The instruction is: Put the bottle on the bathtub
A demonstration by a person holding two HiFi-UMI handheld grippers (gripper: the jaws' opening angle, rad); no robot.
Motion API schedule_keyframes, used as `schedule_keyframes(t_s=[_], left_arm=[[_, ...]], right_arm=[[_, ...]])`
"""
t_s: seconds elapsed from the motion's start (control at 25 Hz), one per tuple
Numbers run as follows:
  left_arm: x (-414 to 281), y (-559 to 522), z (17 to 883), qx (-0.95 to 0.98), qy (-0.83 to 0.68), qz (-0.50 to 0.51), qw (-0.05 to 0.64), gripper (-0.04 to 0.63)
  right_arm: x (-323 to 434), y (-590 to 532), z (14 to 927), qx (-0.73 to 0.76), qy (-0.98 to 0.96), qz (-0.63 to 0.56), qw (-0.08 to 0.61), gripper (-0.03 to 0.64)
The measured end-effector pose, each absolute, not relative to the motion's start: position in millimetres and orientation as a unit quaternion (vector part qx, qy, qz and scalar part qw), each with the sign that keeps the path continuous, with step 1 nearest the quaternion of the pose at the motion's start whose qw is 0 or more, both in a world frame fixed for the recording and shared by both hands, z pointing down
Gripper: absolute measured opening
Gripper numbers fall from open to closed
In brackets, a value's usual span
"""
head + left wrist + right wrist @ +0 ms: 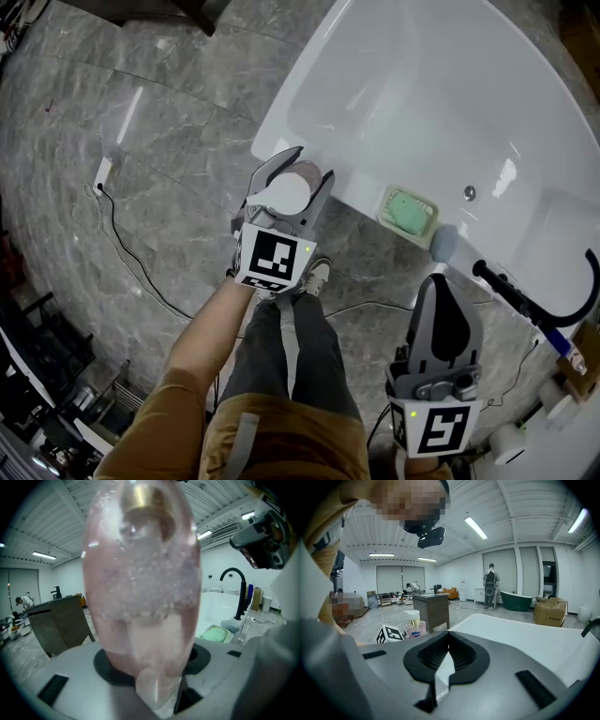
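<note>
Pink translucent pump bottle with a gold collar and white pump top, upright in the left tool, whose two grey jaws are clamped on the bottle's lower body. In the left gripper view the bottle fills the middle of the frame. From the head view it hangs over the near edge of the white bathtub, at the left end of the rim, where the rim meets the grey marble floor. How high it sits above the rim cannot be told. The right tool hangs lower right with its jaws together and nothing between them. A green soap dish rests on the rim to the right of the bottle, and a black curved tap stands further right. The step in hand appears to be the placing. To do it well, the bottle should probably move a little further over the flat of the rim, away from the outer edge. It should stay upright and left of the soap dish, and go down until its base sits flat. The jaws should part only after that.
</note>
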State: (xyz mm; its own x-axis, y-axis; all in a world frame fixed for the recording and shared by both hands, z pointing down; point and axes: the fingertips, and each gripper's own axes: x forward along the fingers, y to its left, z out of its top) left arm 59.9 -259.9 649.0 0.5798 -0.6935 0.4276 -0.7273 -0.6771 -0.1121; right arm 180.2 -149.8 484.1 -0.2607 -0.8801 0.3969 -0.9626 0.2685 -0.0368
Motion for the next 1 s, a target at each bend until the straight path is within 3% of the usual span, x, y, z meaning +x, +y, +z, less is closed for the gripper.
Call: schedule_keyframes(t_s=[1.0], left_arm=[[71,-281,681,0.887,-0.402,0.226,0.027,0.227]], right_arm=[[194,-158,500,0.591,-0.78,0.148,0.143,0.005]])
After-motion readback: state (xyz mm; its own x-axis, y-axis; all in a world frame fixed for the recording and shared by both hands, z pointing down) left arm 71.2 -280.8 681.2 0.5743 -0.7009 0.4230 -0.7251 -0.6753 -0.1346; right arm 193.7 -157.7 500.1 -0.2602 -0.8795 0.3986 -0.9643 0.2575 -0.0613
